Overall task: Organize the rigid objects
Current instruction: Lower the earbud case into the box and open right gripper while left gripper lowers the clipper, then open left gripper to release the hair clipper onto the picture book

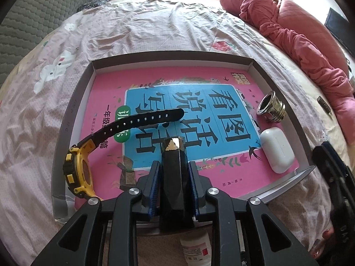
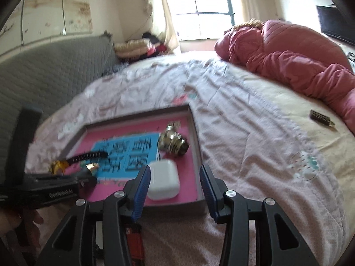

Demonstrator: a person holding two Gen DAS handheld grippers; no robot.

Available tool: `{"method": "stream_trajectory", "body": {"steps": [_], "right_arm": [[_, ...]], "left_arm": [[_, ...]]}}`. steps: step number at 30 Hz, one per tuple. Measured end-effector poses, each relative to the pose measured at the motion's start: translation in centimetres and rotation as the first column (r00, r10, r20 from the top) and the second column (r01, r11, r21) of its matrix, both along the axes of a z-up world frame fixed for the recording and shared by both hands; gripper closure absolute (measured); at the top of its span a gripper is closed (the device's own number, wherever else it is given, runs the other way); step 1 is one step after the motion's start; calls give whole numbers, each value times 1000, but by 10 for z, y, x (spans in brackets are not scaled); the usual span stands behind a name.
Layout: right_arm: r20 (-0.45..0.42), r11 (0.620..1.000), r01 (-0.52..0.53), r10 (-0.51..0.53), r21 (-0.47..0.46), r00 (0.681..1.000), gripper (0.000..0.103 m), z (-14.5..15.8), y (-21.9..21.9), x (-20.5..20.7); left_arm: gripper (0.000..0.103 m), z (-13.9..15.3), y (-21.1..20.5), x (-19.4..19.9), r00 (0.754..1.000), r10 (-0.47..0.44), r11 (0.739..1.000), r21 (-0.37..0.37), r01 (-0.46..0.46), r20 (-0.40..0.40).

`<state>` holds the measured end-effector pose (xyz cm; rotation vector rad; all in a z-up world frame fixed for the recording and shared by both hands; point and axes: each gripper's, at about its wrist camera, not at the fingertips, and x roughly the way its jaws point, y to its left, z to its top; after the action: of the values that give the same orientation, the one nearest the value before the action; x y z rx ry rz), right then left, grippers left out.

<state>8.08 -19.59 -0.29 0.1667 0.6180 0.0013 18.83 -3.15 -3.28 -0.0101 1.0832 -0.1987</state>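
Left wrist view shows your left gripper (image 1: pixel 174 177) at the bottom centre of the frame, its blue pads (image 1: pixel 155 184) set either side of a black faceted bottle (image 1: pixel 173 166) with a gold-flecked top, poised over the shallow grey tray (image 1: pixel 73 102). The pads look close against the bottle's sides, so you are gripping it, though only just. A pink book (image 1: pixel 106 93) lines the tray floor; the yellow and black watch (image 1: pixel 77 166) lies at the lower left, the shiny metal fitting (image 1: pixel 270 107) and the white earbud case (image 1: pixel 277 153) at the right. The bare patch of book just ahead of the bottle looks like the best spot: lower it there, keep it clear of the watch strap, and loosen your hold only once its base rests flat, since a tall narrow thing will likely topple on a slick cover. Right wrist view, blurred, shows your right gripper (image 2: pixel 175 188) with jaws spread and nothing clamped; the earbud case sits between and beyond them at the lower centre, untouched. Keep that hand back from the tray edge so you do not nudge the case. A small dark clip-like item (image 2: pixel 320 117) waits on the bedsheet (image 2: pixel 244 133) at the right, near the red quilt (image 2: pixel 288 51), probably your next pickup.
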Motion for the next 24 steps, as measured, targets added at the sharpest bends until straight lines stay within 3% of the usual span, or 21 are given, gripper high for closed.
{"method": "stream_trajectory", "body": {"steps": [5, 15, 24], "right_arm": [[5, 1000, 9, -9, 28, 1000, 55, -1, -4, -4], [26, 1000, -15, 14, 15, 1000, 55, 0, 4, -8], [40, 1000, -18, 18, 5, 999, 55, 2, 6, -11]], "left_arm": [[59, 0, 0, 0, 1000, 2, 1000, 4, -2, -9], [53, 4, -2, -6, 1000, 10, 1000, 20, -10, 7], [40, 24, 2, -11, 998, 26, 1000, -2, -26, 65]]}}
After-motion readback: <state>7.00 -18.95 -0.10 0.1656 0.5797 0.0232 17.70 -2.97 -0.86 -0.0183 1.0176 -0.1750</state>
